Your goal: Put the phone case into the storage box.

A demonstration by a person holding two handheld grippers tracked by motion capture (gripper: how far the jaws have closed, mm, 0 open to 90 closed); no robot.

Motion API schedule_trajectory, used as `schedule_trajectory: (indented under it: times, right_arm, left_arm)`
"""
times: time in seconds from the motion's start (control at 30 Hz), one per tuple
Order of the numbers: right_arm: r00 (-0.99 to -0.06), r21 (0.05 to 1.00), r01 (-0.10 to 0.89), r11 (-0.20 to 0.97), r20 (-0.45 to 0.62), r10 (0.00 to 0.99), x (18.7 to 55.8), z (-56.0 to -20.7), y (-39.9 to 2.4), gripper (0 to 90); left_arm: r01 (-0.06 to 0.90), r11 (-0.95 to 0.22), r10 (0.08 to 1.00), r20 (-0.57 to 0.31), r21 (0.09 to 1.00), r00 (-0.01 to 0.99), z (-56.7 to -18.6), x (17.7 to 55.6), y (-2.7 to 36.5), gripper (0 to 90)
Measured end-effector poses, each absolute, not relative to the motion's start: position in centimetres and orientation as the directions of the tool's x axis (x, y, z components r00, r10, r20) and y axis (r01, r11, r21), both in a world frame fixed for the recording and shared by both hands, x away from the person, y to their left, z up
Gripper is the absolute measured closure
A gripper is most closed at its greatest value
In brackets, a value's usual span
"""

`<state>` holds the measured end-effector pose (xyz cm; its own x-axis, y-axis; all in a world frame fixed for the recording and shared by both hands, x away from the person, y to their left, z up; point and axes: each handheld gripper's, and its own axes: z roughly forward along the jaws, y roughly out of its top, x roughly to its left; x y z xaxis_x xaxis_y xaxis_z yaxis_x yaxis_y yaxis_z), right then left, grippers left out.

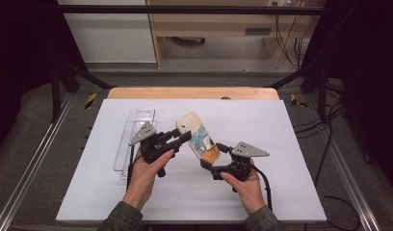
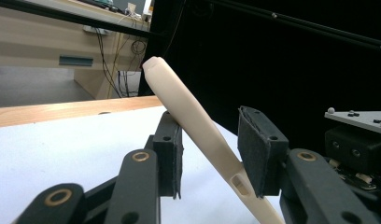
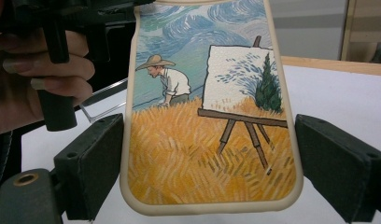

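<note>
White-topped table (image 1: 281, 192), clear plastic tray (image 1: 137, 126) lying at its left

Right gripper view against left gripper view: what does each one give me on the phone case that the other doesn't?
Right gripper view: the phone case shows its painted face, a figure in a straw hat by an easel in a wheat field, between the right gripper pads.

Left gripper view: the case's plain cream edge, slanting between the left gripper pads, which touch it.

Both: the white table.
</note>
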<state>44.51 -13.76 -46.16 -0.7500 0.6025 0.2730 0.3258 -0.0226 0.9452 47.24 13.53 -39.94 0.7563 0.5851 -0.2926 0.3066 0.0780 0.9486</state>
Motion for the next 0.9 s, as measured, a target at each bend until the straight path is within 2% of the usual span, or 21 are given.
schedule_trajectory:
  times: [0.9]
  right_arm:
    - [-0.752,0.943,0.332,-0.021,0.278,0.597,44.54,-46.27,-13.55,11.4]
  left_arm:
    - [0.324,0.127,0.564,-0.337,0.937,0.753,-40.00,47.26,13.78,63.8]
